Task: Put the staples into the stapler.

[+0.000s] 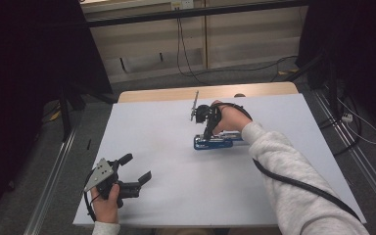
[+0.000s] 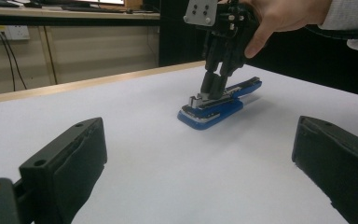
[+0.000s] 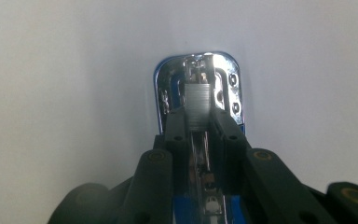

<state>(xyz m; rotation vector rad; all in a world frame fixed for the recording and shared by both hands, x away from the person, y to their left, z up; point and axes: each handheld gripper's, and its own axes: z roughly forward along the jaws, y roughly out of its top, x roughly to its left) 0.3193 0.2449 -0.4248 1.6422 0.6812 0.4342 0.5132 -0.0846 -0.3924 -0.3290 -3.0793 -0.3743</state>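
the stapler (image 3: 198, 93) under the right gripper (image 3: 199, 126) has a glossy blue plastic body and a mirror-bright chrome plate at the end ahead of the jaws, with a duller, finely ribbed metal strip of staples (image 3: 199, 106) between them. both grippers look like matt black plastic; the left gripper (image 2: 200, 163) carries faintly grained pads. beneath them the table (image 1: 166, 147) is covered in a smooth, matt pale sheet, with a light wood edge at its far side. the sleeve (image 1: 284, 161) is soft grey cloth.
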